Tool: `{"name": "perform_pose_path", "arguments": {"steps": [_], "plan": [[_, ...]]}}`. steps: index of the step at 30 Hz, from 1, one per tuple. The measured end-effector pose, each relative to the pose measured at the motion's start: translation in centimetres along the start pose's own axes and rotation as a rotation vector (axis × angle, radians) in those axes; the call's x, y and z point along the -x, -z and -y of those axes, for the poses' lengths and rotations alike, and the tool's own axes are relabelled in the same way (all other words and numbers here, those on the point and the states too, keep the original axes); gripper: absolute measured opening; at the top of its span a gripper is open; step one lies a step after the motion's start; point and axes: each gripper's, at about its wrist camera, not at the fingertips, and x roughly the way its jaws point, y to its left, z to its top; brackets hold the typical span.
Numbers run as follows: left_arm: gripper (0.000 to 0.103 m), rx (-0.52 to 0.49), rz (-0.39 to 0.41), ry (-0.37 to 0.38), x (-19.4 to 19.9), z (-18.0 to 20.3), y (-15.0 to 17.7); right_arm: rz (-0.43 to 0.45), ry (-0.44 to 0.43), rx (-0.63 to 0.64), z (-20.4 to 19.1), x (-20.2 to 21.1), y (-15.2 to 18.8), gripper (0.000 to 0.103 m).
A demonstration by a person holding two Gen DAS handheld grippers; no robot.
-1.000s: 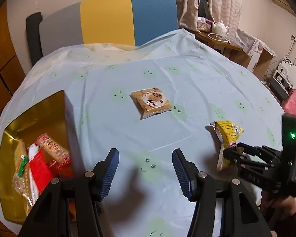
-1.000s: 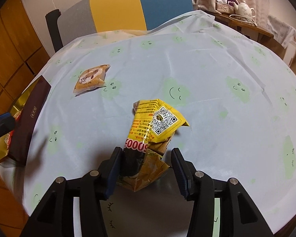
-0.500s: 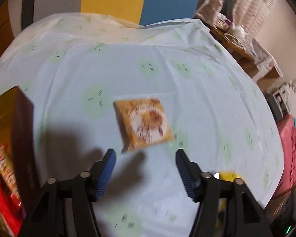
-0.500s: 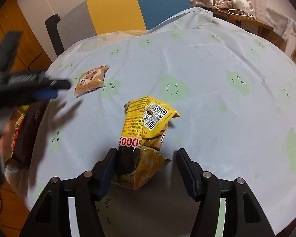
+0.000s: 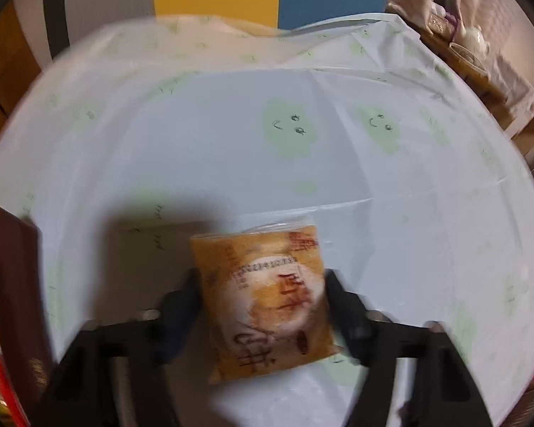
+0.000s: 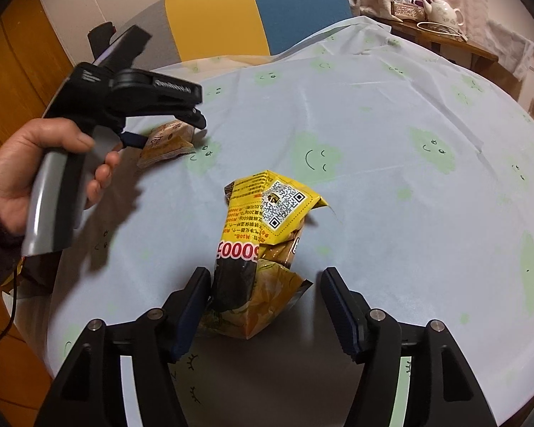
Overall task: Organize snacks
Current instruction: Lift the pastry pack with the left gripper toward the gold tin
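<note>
An orange-brown snack packet [image 5: 267,302] lies flat on the light blue tablecloth [image 5: 231,135]. My left gripper [image 5: 261,306] is open, its fingers on either side of the packet; this view is blurred. In the right wrist view the left gripper [image 6: 167,135] hovers over the same packet [image 6: 167,142]. A crumpled yellow snack bag [image 6: 263,245] lies on the cloth between the fingers of my open right gripper [image 6: 267,302]. Its left finger is close against the bag, the right finger apart from it.
A dark brown box with a gold inside [image 5: 17,284] holding snacks stands at the table's left edge. A grey, yellow and blue chair back [image 6: 231,7] stands behind the table. A side table with a teapot [image 6: 443,9] is at the far right.
My left gripper has moved forward across the table and down to the orange-brown packet, now between its fingers. My right gripper has opened wider around the yellow bag.
</note>
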Motion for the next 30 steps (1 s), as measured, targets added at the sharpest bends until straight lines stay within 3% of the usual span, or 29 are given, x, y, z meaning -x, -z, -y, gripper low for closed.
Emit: {"name": "perform_pose_path", "arguments": {"steps": [2,7,13,19,23,26,30], "plan": [[0.061,-0.004,0.002,0.040,0.5,-0.5,0.8,0.000,0.003,0.002,0.0,0.0,0.1,0.065],[0.061,-0.049,0.082,0.029,3.7,-2.0,5.3,0.001,0.015,0.011,-0.1,-0.1,0.2,0.065],[0.061,-0.066,0.108,0.066,7.2,-3.7,11.3,-0.007,0.036,0.020,-0.6,-0.2,0.2,0.067],[0.061,-0.128,0.149,0.068,10.0,-2.9,15.8,-0.010,0.069,0.046,-1.4,-0.4,0.6,0.068],[0.061,-0.161,0.158,0.060,10.3,-2.5,18.4,-0.010,0.084,0.053,-1.6,-0.5,0.7,0.070],[0.061,-0.151,0.127,0.096,9.4,-2.4,19.5,-0.009,0.098,0.067,-1.8,-0.5,0.9,0.071],[0.062,-0.187,0.203,0.085,9.2,-2.2,20.8,-0.011,0.120,0.087,-2.2,-0.6,1.3,0.073]]}}
